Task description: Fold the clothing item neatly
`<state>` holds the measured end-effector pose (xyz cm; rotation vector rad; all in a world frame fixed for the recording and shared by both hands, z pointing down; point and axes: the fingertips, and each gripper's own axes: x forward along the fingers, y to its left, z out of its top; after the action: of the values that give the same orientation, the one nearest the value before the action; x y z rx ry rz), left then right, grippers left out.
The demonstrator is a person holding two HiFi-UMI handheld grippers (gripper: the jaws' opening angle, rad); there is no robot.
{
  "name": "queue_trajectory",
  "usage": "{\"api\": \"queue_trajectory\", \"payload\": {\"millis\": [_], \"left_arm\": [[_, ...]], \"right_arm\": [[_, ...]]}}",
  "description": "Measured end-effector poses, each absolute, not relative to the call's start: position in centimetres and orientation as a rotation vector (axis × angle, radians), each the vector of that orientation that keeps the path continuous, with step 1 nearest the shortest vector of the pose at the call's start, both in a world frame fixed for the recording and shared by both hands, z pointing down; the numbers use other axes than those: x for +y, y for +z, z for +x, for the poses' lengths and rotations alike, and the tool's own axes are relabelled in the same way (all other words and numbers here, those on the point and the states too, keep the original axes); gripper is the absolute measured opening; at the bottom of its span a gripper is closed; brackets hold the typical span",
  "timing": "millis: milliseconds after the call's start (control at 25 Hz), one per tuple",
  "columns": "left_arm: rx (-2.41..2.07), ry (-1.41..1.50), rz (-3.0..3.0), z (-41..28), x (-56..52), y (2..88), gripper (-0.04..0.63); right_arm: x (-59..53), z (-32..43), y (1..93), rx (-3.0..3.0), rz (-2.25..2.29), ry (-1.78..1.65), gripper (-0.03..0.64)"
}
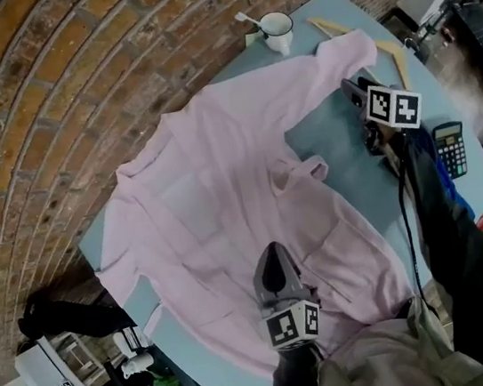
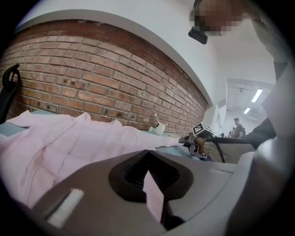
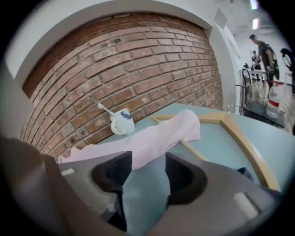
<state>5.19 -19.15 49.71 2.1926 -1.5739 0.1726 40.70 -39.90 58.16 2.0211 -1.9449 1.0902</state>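
Observation:
A pale pink garment [image 1: 223, 190] lies spread open on the blue-grey table [image 1: 349, 158], one sleeve [image 1: 330, 62] reaching toward the far right corner. My left gripper [image 1: 271, 253] sits over the garment's near hem. In the left gripper view it [image 2: 148, 162] is shut on a thin fold of the pink fabric [image 2: 154, 196]. My right gripper [image 1: 350, 87] hovers at the sleeve's edge near its cuff. It [image 3: 148, 159] is open, with bare table showing between its jaws. The sleeve [image 3: 156, 138] lies just ahead of them.
A white mug with a spoon [image 1: 277, 31] stands at the table's far corner, next to a wooden hanger [image 1: 389, 50] partly under the sleeve. A calculator [image 1: 450, 147] lies at the right edge. A brick wall [image 1: 74, 96] runs along the table's far side.

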Motion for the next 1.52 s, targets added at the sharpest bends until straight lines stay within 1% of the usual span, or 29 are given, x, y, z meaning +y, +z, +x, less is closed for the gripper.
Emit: {"api": "queue_trajectory", "payload": {"millis": [40, 160, 360, 400, 440, 520, 600, 680, 760, 840, 1000, 1160, 1200, 1280, 1360, 1520], "left_arm": [[-1.577, 0.183, 2.184, 5.0, -19.2, 49.9, 0.008], [-1.594, 0.191, 2.163, 4.6, -19.4, 50.0, 0.008], [-1.617, 0.196, 2.144, 4.1, -19.6, 50.4, 0.008], [-1.62, 0.196, 2.142, 4.0, -19.6, 50.4, 0.008], [-1.623, 0.195, 2.141, 4.0, -19.6, 50.4, 0.008], [-1.629, 0.193, 2.14, 3.6, -19.4, 50.2, 0.008], [-1.641, 0.191, 2.138, 3.0, -19.2, 50.0, 0.008], [-1.66, 0.188, 2.126, 2.2, -18.8, 50.0, 0.008], [-1.684, 0.18, 2.105, 1.2, -18.1, 50.0, 0.008], [-1.708, 0.166, 2.085, 0.2, -17.5, 49.8, 0.008], [-1.757, 0.122, 2.06, -1.8, -16.1, 49.3, 0.008], [-1.802, 0.091, 2.037, -3.9, -14.2, 48.6, 0.008], [-1.812, 0.084, 2.03, -4.3, -13.6, 48.4, 0.008], [-1.836, 0.064, 2.016, -5.1, -12.6, 47.9, 0.006], [-1.859, 0.042, 2.001, -6.0, -11.2, 47.2, 0.006], [-1.914, 0.028, 1.968, -7.2, -8.2, 46.3, 0.006]], "right_arm": [[-40.4, 41.2, 58.7, -1.899, 2.047, 1.135, 0.229], [-41.6, 43.0, 59.5, -1.773, 2.129, 1.229, 0.235], [-44.7, 44.3, 60.0, -1.73, 2.122, 1.31, 0.234], [-45.3, 44.3, 59.9, -1.742, 2.104, 1.279, 0.229], [-45.9, 44.3, 59.7, -1.761, 2.082, 1.217, 0.202], [-46.5, 44.1, 58.1, -1.805, 2.049, 1.008, 0.031], [-46.6, 42.6, 54.7, -1.883, 2.017, 0.717, 0.023], [-46.2, 38.7, 50.3, -1.972, 1.916, 0.348, 0.021], [-44.8, 32.8, 46.1, -2.029, 1.746, -0.047, 0.021], [-42.4, 26.1, 43.0, -2.062, 1.541, -0.367, 0.021], [-36.6, 14.7, 40.8, -2.094, 1.216, -0.693, 0.021], [-29.8, 5.7, 44.4, -1.992, 0.863, -0.97, 0.023], [-28.0, 4.0, 46.1, -1.946, 0.767, -1.026, 0.028], [-24.6, 1.7, 50.0, -1.885, 0.55, -1.054, 0.157], [-21.2, 0.5, 52.8, -1.877, 0.384, -0.99, 0.245], [-16.9, 0.5, 52.8, -1.916, 0.356, -0.95, 0.245]]}}
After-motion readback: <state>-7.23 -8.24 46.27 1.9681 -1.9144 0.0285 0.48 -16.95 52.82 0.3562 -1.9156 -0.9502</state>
